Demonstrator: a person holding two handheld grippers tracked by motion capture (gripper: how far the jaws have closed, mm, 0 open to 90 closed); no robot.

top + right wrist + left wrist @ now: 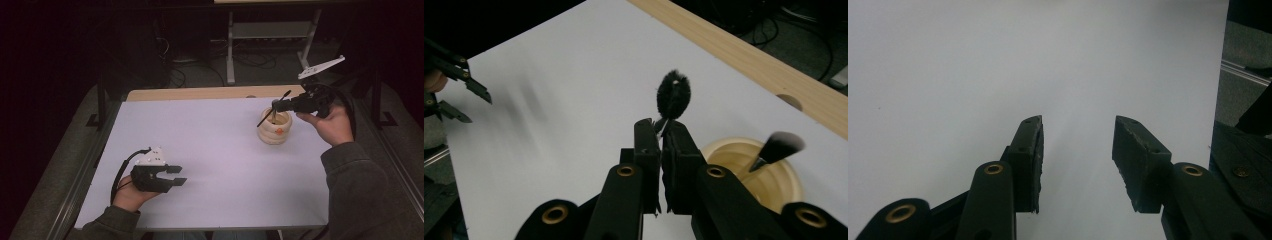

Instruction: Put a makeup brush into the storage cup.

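From the high view, your right gripper (pixel 276 106) hangs over the cream ribbed pot (pixel 274 127) near the far right of the white table (pixel 210 150), jaws pinched on a thin black brush (pixel 274 108) that slants across the pot's mouth. Your left gripper (pixel 179 176) sits low at the near left, well apart from the pot, its jaws partly spread with nothing between them.

In the left gripper view, your two black pads (pixel 1030 160) stand apart over bare white table (pixel 973 65); nothing lies in the gap.

In the right gripper view, your jaws are pressed together on the brush's thin stem, and its fluffy black head (pixel 674 100) sticks up just beyond the tips. The cream pot (pixel 751 172) lies just right of the jaws, below them, with a second brush (pixel 776 147) leaning inside it. Your left gripper (pixel 459 90) shows far off at the left edge.
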